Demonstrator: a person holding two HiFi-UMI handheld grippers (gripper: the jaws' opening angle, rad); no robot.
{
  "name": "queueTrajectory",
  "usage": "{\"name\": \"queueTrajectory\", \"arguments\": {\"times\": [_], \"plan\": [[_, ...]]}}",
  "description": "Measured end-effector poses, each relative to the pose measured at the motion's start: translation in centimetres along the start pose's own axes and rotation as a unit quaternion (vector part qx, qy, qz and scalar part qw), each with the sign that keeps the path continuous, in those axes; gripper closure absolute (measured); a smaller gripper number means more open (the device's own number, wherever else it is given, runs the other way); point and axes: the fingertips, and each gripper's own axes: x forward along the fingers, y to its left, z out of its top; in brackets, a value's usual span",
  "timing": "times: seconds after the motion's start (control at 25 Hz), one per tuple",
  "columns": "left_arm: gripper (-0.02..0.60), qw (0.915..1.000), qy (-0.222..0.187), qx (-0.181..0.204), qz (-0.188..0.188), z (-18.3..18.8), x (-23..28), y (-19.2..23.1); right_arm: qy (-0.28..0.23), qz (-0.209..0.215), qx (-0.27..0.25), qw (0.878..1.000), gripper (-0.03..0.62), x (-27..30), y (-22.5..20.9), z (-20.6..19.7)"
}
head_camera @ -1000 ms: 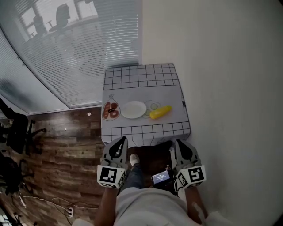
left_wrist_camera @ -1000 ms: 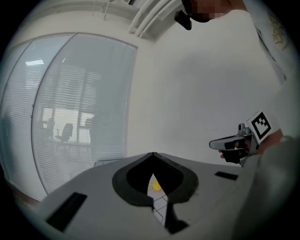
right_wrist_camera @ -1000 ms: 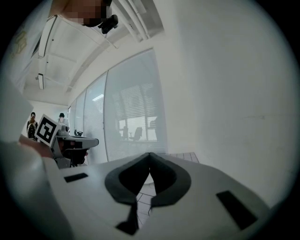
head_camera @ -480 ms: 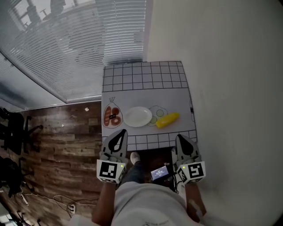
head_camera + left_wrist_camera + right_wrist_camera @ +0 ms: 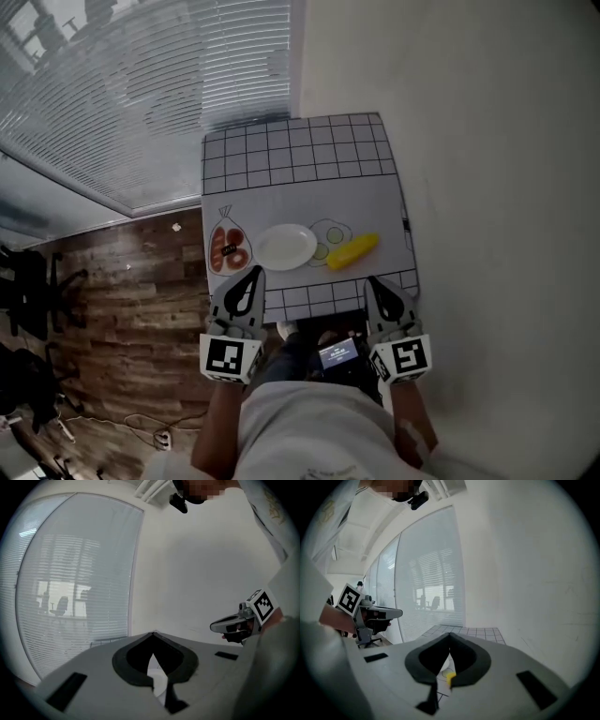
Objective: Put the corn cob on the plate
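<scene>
You've brought the left gripper (image 5: 253, 273) and right gripper (image 5: 373, 282) up to the near edge of the table (image 5: 300, 159), fingers closed tight and empty, so the corn cob (image 5: 352, 251), lying untouched right of the plate (image 5: 286, 247), looks reachable with your right.

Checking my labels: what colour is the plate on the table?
The plate is plain white; head view shows it best.

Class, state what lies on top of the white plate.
Nothing: the plate is bare. The corn cob lies apart, right of it. The cloth beneath the plate is covered.
</scene>
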Motion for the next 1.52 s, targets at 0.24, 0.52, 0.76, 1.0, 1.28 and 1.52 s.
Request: {"name": "queueTrajectory", "arguments": {"times": [0.24, 0.52, 0.76, 1.0, 1.28, 1.52], "plan": [[0.575, 0.9998, 0.011, 0.014, 0.008, -0.8, 1.7, -0.8, 0.000, 0.023, 0.031, 0.999, 0.586, 0.9, -2.0, 0.2], [0.575, 0.9995, 0.020, 0.004, 0.026, -1.1, 2.8, -1.3, 0.013, 0.060, 0.011, 0.998, 0.588, 2.6, -2.6, -0.1], [0.575, 0.9996, 0.029, 0.004, 0.005, -1.6, 5.4, -2.6, 0.033, 0.044, 0.021, 0.998, 0.586, 2.7, -4.4, -1.5], [0.575, 0.9988, 0.036, 0.012, -0.029, -3.1, 7.9, -4.3, 0.058, 0.021, 0.037, 0.997, 0.586, 2.1, -6.7, -3.6], [0.574, 0.9936, 0.080, 0.023, -0.077, -5.8, 10.3, -6.9, 0.085, 0.009, 0.077, 0.993, 0.586, 2.0, -8.1, -6.1], [0.574, 0.9885, 0.100, 0.045, -0.103, -8.0, 12.0, -8.8, 0.098, -0.002, 0.110, 0.989, 0.586, 2.7, -9.2, -8.2]]}}
